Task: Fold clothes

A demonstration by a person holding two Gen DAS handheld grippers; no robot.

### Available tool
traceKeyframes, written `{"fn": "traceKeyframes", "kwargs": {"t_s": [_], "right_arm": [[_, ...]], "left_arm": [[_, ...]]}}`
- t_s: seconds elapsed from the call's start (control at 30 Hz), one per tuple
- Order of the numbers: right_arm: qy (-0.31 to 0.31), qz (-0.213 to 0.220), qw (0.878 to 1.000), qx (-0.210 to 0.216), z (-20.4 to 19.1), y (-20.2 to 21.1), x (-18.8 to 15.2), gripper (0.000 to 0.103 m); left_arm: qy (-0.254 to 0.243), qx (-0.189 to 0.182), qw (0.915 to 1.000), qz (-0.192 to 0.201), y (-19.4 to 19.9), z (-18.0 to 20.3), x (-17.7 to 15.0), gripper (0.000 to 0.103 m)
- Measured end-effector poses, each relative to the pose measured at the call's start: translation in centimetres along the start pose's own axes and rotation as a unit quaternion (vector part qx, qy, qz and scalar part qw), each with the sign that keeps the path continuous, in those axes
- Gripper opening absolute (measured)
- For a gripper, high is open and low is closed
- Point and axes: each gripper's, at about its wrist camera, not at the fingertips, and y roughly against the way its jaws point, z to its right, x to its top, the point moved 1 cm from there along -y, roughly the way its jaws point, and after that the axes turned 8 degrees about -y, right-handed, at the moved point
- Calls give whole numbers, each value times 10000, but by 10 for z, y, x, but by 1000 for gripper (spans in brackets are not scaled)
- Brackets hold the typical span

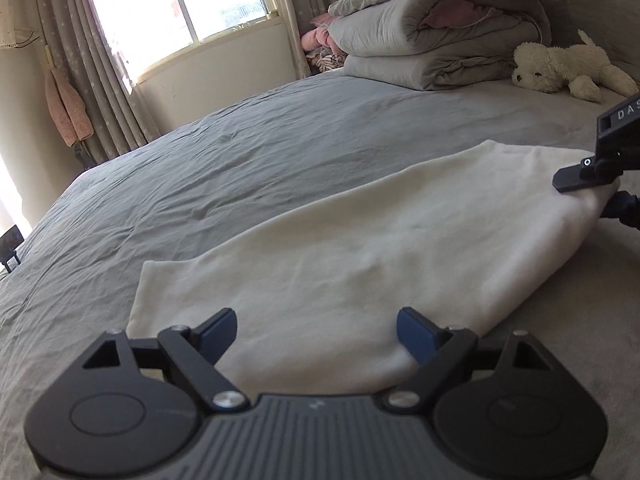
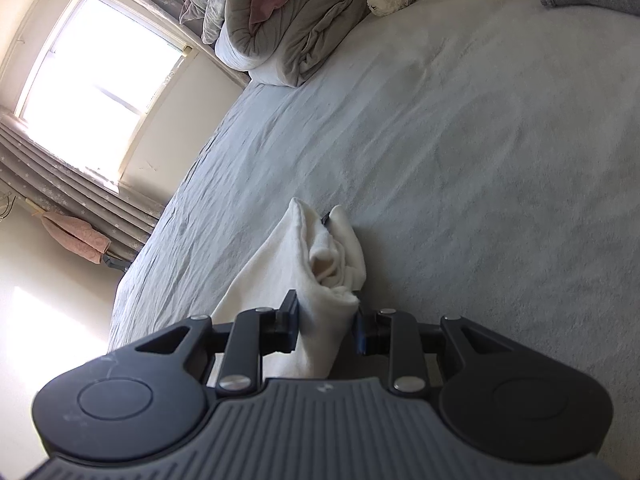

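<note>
Now right tongs (image 2: 326, 326) pinch white garment (image 1: 340, 264); left tongs (image 1: 316, 334) spread

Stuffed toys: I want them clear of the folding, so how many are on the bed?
1: a white stuffed toy lies by the folded quilts, apart from the white garment. Others may be hidden.

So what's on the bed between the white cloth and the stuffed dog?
Nothing: only bare grey bedsheet between white cloth and stuffed dog, in the left wrist view.

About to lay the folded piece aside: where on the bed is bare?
Bare: grey sheet between the white garment and the window-side edge. Crowded: the far end, with stacked quilts and plush dog.
</note>
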Motion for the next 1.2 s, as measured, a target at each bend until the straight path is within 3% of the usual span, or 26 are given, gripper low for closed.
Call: {"fn": "traceKeyframes", "kwargs": {"t_s": [0.13, 0.23, 0.43, 0.47, 0.63, 1.2], "right_arm": [[-29, 5, 10000, -30, 2, 0, -2, 30], [-84, -16, 10000, -27, 5, 1, -2, 30], [-161, -43, 9999, -28, 7, 3, -4, 30], [-174, -49, 9998, -27, 7, 2, -4, 30], [-202, -73, 9998, -13, 8, 2, -3, 30], [-40, 39, 9999, -109, 7, 1, -10, 30]], "left_arm": [[425, -133, 9990, -25, -15, -5, 18, 89], [708, -33, 9972, -242, -39, -10, 29, 89], [1418, 144, 9878, -633, -88, -33, 48, 90], [1530, 141, 9854, -734, -99, -37, 51, 93], [1518, 415, 9820, -1042, -123, -37, 67, 97], [1145, 457, 9911, -510, -6, 7, 7, 95]]}}
